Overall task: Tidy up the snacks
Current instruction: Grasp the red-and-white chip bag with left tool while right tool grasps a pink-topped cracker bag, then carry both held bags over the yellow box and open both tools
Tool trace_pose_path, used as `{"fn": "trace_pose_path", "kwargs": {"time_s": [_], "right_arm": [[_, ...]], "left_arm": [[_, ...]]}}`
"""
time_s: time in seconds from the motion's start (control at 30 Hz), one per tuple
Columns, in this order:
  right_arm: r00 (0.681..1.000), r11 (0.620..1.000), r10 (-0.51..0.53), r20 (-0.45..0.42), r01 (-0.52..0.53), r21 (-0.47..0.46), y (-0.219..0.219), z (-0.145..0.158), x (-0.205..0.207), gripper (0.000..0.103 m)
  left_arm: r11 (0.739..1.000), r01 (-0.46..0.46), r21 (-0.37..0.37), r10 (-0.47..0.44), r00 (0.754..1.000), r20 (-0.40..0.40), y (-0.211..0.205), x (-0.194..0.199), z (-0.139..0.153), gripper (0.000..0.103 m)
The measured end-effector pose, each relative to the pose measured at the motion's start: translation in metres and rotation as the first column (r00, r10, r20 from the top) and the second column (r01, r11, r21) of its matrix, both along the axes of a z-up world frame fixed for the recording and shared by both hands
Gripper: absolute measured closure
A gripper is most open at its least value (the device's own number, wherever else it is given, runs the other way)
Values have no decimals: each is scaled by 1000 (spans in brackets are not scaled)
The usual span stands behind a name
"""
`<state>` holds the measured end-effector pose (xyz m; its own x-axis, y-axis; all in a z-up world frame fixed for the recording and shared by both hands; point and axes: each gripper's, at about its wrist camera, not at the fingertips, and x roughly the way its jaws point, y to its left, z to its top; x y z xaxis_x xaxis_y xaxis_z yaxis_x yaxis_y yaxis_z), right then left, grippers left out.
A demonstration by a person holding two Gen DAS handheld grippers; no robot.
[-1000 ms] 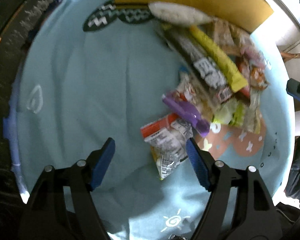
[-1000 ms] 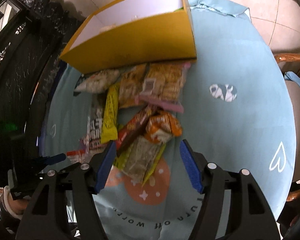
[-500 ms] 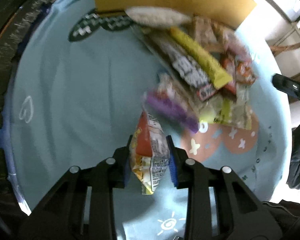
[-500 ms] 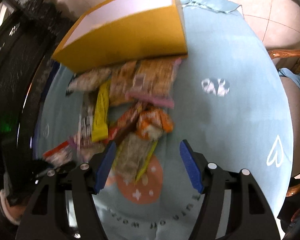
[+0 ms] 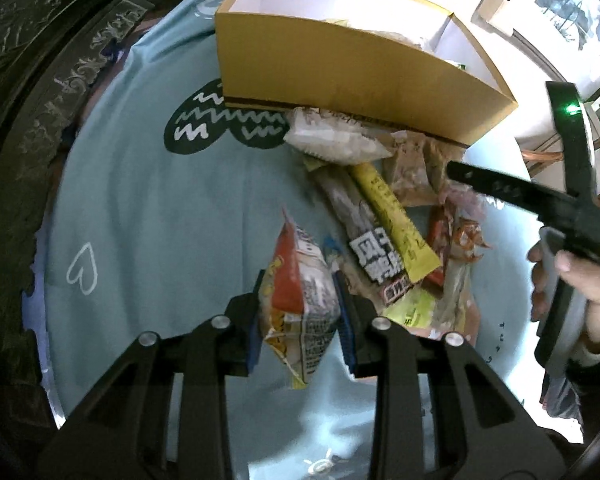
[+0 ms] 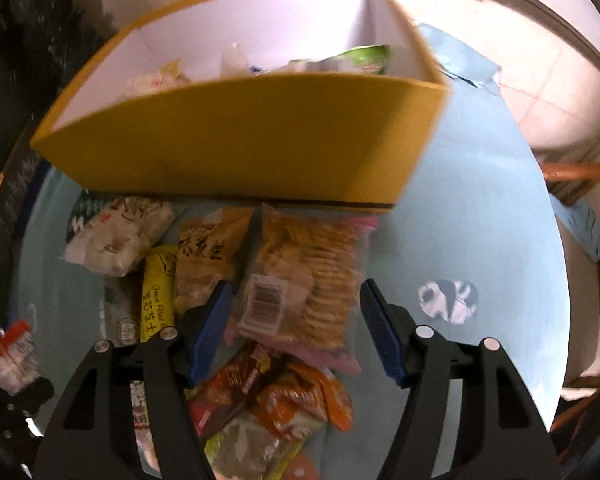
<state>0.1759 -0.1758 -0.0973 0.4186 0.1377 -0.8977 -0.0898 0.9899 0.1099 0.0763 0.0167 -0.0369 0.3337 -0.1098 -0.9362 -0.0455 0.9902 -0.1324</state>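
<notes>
My left gripper (image 5: pixel 300 316) is shut on a small red-and-white snack packet (image 5: pixel 304 300), lifted off the light blue tablecloth (image 5: pixel 140 208). That packet also shows at the far left of the right wrist view (image 6: pixel 6 354). A pile of snacks lies in front of the yellow cardboard box (image 5: pixel 340 80), among them a yellow bar (image 5: pixel 392 220) and a white bag (image 5: pixel 332 140). My right gripper (image 6: pixel 296 328) is open above a clear bag of crackers (image 6: pixel 304 276); its pads do not touch the bag. The box (image 6: pixel 240 148) holds several packets.
In the left wrist view a hand (image 5: pixel 580 284) holds the other gripper's black body (image 5: pixel 540 200) over the pile's right side. Dark carved furniture (image 5: pixel 40 80) borders the table on the left. A wooden chair (image 6: pixel 580 172) and tiled floor lie beyond the table at right.
My left gripper closed on the red-and-white packet and lifted it off the cloth. My right gripper moved towards the box, from over the orange packets to over the cracker bag.
</notes>
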Motion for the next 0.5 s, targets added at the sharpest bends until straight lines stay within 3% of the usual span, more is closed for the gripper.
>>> {"fn": "trace_pose_path", "kwargs": {"time_s": [0.13, 0.3, 0.4, 0.5], "right_arm": [[1000, 998, 19, -17, -20, -61, 9, -11, 11, 38], [999, 992, 40, -28, -43, -122, 11, -19, 16, 51], [999, 995, 48, -25, -50, -91, 5, -12, 12, 64], [999, 998, 33, 3, -32, -48, -8, 4, -2, 70]], "left_arm": [[1000, -3, -5, 3, 1000, -4, 3, 14, -4, 72], [1000, -4, -7, 4, 1000, 0, 2, 30, -7, 71], [1000, 6, -14, -5, 1000, 12, -3, 35, -4, 71], [1000, 21, -14, -21, 999, 34, -8, 35, 4, 71]]}}
